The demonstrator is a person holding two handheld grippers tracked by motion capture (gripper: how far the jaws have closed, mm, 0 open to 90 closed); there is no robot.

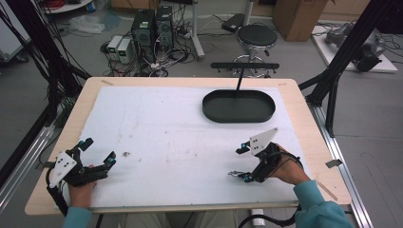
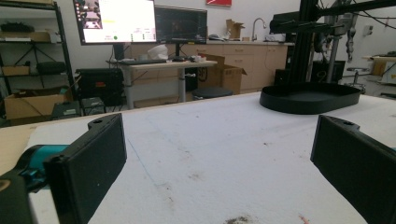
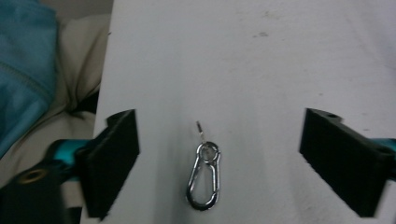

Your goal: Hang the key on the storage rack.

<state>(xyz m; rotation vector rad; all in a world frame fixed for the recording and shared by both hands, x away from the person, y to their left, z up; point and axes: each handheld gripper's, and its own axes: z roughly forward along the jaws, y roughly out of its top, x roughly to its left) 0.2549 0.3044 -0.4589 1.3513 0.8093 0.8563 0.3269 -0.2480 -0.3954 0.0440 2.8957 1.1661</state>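
Observation:
A small silver carabiner clip [image 3: 204,179] with a short pin on its ring lies flat on the white mat [image 1: 166,133]. In the right gripper view it sits between the two black jaws, which stand wide apart and touch nothing. My right gripper [image 1: 236,162] [image 3: 222,116] is open at the mat's right front, held low over it and pointing left. My left gripper [image 1: 100,149] [image 2: 219,140] rests open near the front left corner, with bare mat between its jaws.
A black oval tray [image 1: 237,118] [image 2: 310,100] sits at the back right of the table, with a black T-shaped rack [image 1: 244,66] rising behind it. A dark speck of dirt [image 1: 126,153] lies near the left gripper. The table's wooden edge [image 1: 304,118] borders the mat.

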